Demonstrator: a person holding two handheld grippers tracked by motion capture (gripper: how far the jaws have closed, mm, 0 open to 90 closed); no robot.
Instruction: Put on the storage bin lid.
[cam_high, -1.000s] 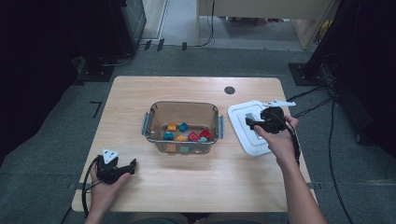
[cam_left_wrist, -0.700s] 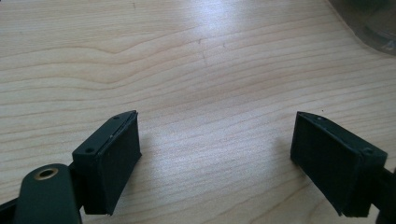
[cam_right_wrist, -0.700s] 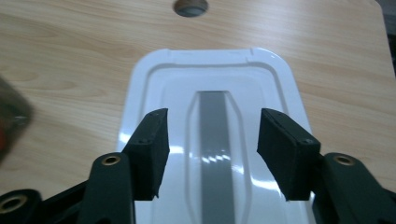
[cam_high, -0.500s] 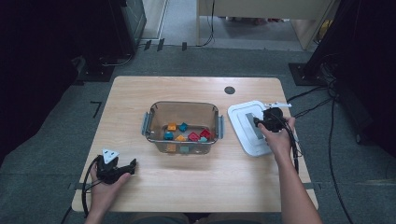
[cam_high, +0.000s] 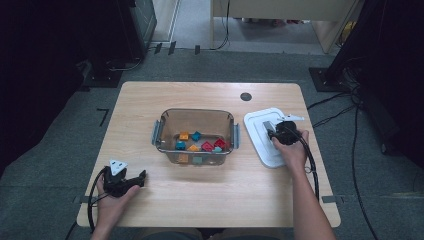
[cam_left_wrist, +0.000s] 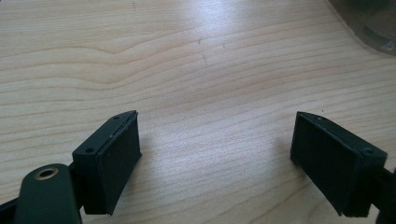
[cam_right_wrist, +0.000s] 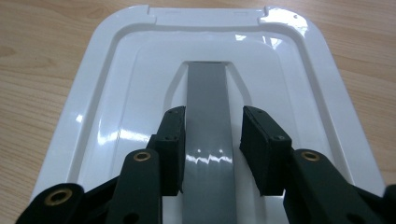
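White lid (cam_high: 265, 137) with a grey handle strip (cam_right_wrist: 208, 135) lies flat on the table (cam_high: 210, 95) to the right of a clear container (cam_high: 195, 120) holding coloured blocks (cam_high: 200, 146). The right gripper (cam_right_wrist: 209, 149) sits over the lid, its jaws having just been closing on either side of the raised grey strip; whether the pads press on it yet cannot be told. The lid looks light, rigid and glossy, likely slippery at its rim, so the strip is the sensible place to take hold. The left gripper (cam_left_wrist: 217, 154) rests at the table's near left, jaws wide apart, nothing between them.
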